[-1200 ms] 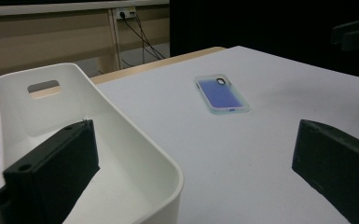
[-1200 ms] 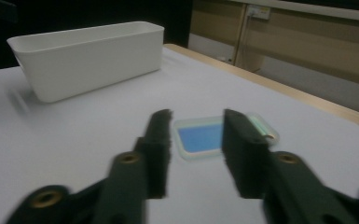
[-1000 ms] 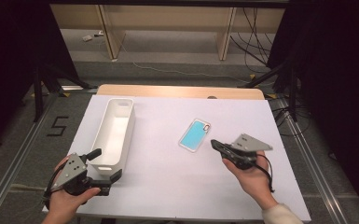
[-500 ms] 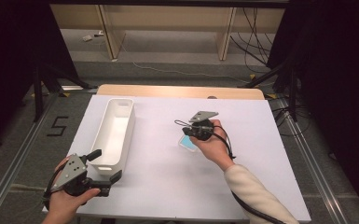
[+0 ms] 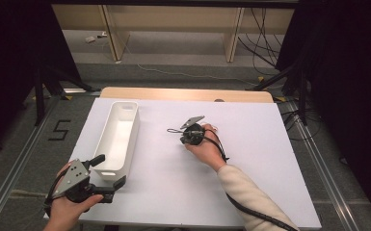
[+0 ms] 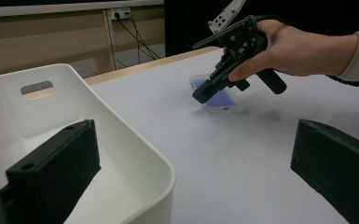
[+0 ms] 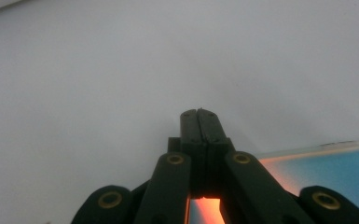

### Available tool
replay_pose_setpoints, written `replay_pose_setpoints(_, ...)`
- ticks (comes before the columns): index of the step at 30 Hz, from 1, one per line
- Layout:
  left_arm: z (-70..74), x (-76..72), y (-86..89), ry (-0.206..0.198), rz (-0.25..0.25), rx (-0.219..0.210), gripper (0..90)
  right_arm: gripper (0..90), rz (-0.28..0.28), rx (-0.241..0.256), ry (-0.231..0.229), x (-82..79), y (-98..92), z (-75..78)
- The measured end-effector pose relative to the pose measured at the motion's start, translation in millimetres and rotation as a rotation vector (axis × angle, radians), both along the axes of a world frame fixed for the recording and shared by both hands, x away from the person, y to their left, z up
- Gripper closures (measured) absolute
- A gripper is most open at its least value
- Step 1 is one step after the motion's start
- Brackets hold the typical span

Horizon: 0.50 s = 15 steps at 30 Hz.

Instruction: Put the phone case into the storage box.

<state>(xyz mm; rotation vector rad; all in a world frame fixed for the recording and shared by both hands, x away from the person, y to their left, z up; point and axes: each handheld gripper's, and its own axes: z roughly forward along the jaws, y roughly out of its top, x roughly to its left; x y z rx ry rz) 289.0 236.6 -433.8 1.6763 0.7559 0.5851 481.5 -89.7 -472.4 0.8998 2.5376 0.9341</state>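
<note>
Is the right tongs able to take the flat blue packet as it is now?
Probably not yet. The right tongs are right at the blue packet, with nothing between, but the jaws are closed together. They would likely need to open first to take its edge.

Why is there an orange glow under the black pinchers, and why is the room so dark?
Right gripper view: the shut right gripper sits close over the blue flat packet, with a warm orange glow beneath it and the table blurry. High view: the white table is lit, the surroundings black.
</note>
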Motion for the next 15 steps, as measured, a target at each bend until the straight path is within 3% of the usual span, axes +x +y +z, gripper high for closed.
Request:
replay_pose_setpoints(1,0.0,-0.2,0.0,0.0,0.001,0.001,0.5,90.0,0.005,-0.008,0.014,0.4,-0.5,0.2)
replay_pose_setpoints(3,0.0,-0.3,0.2,0.0,0.0,0.0,0.5,90.0,0.011,-0.014,-0.001,1.9,-0.9,-1.9)
replay_pose_setpoints(7,0.1,-0.3,0.1,-0.001,-0.001,0.0,0.5,90.0,0.005,-0.026,0.036,0.6,-0.8,-2.1)
replay_pose_setpoints(15,0.1,-0.4,0.2,-0.002,-0.002,-0.001,0.5,90.0,0.01,-0.037,0.032,-0.2,0.7,-3.9)
